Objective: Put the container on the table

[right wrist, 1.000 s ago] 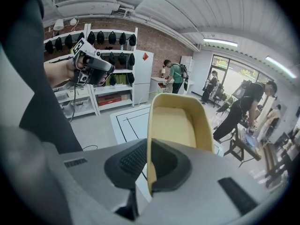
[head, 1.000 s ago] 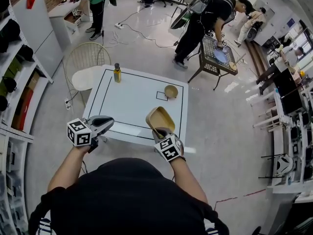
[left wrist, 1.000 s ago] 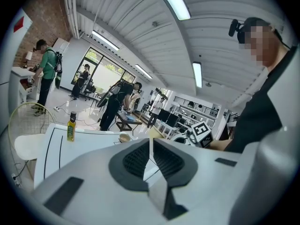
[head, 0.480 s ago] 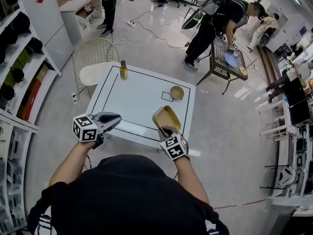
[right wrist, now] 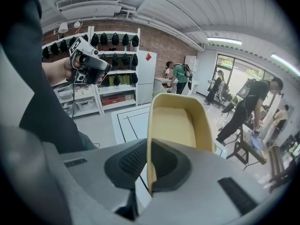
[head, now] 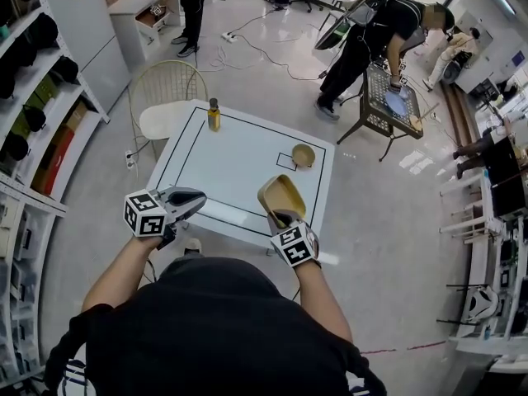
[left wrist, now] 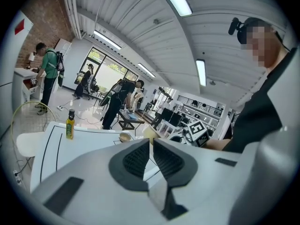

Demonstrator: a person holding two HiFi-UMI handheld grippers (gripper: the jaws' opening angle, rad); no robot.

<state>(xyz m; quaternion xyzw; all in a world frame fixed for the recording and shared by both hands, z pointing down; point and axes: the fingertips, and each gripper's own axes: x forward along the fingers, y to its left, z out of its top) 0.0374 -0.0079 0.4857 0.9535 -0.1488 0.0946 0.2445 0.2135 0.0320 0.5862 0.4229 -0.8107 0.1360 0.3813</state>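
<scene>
R hand-held gripper clenched on thin rim of tan rigid plastic container by white table; prob. light, stiff, may pivot; L hand-held gripper closed, empty.

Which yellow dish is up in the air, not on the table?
The squarish container pinched in the right tool; the round bowl sits on the table.

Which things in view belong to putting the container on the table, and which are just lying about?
Job: yellow container, gripped at its rim by the right gripper; white table.
Lying about: bottle and small bowl on the table; wire chair beside it.
</scene>
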